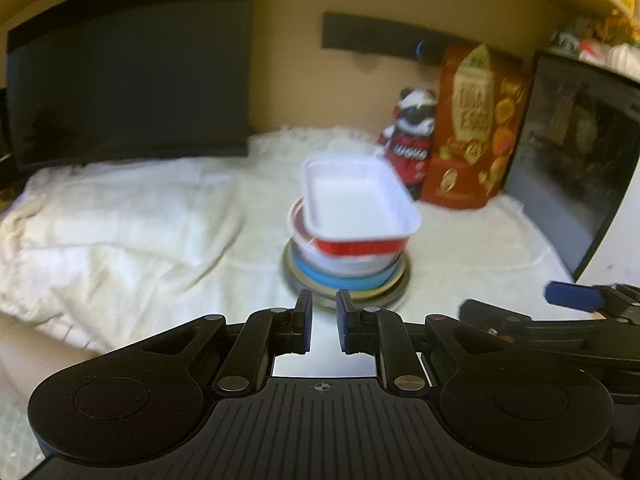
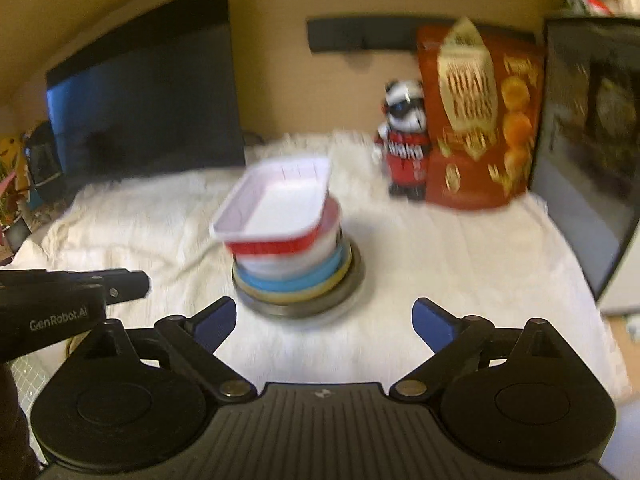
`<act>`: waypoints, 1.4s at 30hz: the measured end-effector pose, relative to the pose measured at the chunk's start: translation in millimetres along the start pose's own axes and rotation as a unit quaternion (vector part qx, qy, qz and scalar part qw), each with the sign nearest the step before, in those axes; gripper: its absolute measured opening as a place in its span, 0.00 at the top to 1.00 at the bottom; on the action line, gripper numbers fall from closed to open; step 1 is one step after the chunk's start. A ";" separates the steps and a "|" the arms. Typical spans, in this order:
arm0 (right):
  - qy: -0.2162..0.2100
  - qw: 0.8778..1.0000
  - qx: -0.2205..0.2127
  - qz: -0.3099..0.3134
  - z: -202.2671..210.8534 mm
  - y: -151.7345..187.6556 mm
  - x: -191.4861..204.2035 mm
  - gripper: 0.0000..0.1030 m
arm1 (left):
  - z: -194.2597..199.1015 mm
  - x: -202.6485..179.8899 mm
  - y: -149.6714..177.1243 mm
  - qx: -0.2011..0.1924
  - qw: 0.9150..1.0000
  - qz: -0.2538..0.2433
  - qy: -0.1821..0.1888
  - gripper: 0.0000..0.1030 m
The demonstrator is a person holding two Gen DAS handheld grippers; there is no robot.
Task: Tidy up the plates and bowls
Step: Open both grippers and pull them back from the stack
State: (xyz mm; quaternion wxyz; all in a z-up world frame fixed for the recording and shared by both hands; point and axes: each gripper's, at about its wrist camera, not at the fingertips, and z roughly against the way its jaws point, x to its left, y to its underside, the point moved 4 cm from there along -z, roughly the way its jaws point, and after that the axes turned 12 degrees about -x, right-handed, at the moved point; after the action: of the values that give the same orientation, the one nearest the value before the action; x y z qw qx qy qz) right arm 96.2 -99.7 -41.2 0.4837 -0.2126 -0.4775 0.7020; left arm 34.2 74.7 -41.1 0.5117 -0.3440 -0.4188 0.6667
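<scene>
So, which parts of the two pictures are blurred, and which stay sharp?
Left wrist view: the stack of dishes and orange box are smeared; the left gripper is sharp. Right wrist view: the same stack and toy figure are blurred; the right gripper is crisp.

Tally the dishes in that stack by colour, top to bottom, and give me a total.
White and red rectangular tray: 1
White bowl: 1
Blue plate: 1
Yellow plate: 1
Dark plate: 1
Total: 5
</scene>
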 end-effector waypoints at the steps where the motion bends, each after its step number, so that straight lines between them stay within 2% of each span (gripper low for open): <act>1: 0.004 1.000 0.007 -0.004 0.6 3.8 -0.4 0.08 | 1.5 1.2 3.3 0.004 1.000 0.000 -0.005 0.84; 4: 0.024 1.000 0.017 -0.006 4.8 13.7 0.1 0.08 | 3.9 4.8 12.4 0.013 1.000 0.011 0.005 0.84; 8: 0.028 0.999 0.025 -0.004 4.9 18.7 5.6 0.08 | 9.4 11.2 23.1 0.028 0.999 0.037 0.019 0.84; 18: 0.028 0.999 0.029 -0.004 5.6 19.6 12.8 0.08 | 18.4 4.2 25.6 0.027 0.999 0.012 0.025 0.84; 42: 0.031 0.999 0.040 -0.006 3.5 22.8 12.9 0.08 | 10.4 4.4 28.3 0.046 0.998 0.011 0.037 0.84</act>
State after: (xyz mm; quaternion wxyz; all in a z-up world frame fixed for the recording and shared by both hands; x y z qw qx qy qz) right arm 77.0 -91.7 -57.4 0.5105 -0.2122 -0.4351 0.7107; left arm 12.8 73.2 -62.7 0.5349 -0.3495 -0.3648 0.6772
